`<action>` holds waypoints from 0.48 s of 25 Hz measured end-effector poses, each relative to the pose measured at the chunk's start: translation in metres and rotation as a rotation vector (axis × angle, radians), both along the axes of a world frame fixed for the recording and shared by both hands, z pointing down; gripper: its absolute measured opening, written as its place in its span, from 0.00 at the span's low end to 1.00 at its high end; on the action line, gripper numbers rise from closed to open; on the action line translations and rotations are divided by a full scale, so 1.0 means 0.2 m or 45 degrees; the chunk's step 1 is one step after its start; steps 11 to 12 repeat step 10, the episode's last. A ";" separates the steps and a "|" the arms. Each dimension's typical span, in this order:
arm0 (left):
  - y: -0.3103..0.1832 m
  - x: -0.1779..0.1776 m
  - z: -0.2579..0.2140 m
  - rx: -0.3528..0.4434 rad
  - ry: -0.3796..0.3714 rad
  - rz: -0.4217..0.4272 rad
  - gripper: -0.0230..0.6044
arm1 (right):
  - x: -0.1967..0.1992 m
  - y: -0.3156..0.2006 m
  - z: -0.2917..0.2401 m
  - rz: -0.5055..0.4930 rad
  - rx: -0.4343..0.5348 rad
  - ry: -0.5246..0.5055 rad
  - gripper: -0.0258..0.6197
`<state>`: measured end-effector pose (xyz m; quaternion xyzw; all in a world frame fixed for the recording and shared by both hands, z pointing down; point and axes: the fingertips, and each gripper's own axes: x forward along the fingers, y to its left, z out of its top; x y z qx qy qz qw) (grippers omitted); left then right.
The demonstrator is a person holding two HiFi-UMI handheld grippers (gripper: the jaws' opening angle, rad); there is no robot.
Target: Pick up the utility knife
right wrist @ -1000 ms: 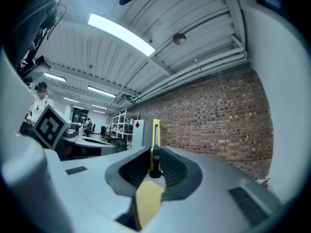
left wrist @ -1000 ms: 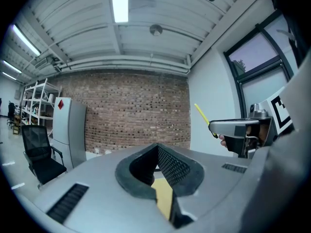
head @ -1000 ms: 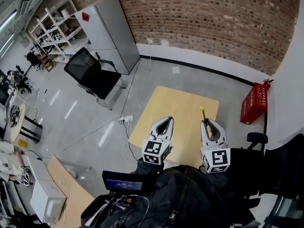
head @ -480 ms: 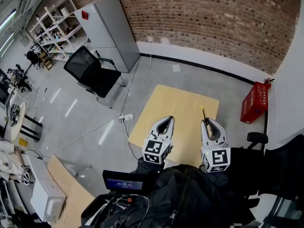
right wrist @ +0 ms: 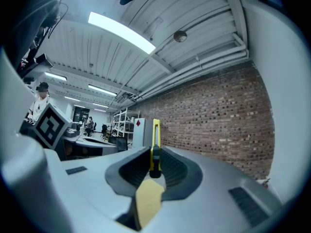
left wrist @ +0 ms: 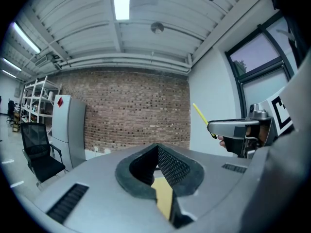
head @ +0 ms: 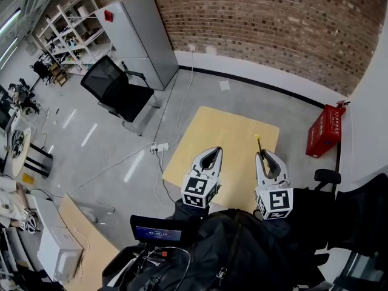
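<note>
1. The tabletop (head: pixel 224 132) edge runs close to the left of our left tool (head: pixel 208 154), and open wood stretches ahead of it.
2. Our left tool points forward over the near edge, jaws pressed together.
3. Our right tool (head: pixel 265 156), parallel and near it, clamps the yellow utility knife (head: pixel 259 143), which juts forward beyond the jaw tips.

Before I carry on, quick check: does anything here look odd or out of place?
One thing: the right tongs grip the yellow utility knife only near one end, so most of it sticks out past the tips. The left tongs are shut on nothing.
</note>
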<state>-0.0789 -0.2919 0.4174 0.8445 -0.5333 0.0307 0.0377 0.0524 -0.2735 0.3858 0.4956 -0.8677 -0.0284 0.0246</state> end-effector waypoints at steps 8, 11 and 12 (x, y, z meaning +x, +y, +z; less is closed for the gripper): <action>0.00 0.02 0.01 -0.007 0.002 0.017 0.04 | 0.02 0.01 0.01 0.011 -0.004 0.004 0.14; 0.00 0.03 0.01 -0.006 0.001 0.024 0.04 | 0.02 0.01 0.01 0.014 -0.004 0.004 0.14; 0.00 0.03 0.01 -0.006 0.001 0.024 0.04 | 0.02 0.01 0.01 0.014 -0.004 0.004 0.14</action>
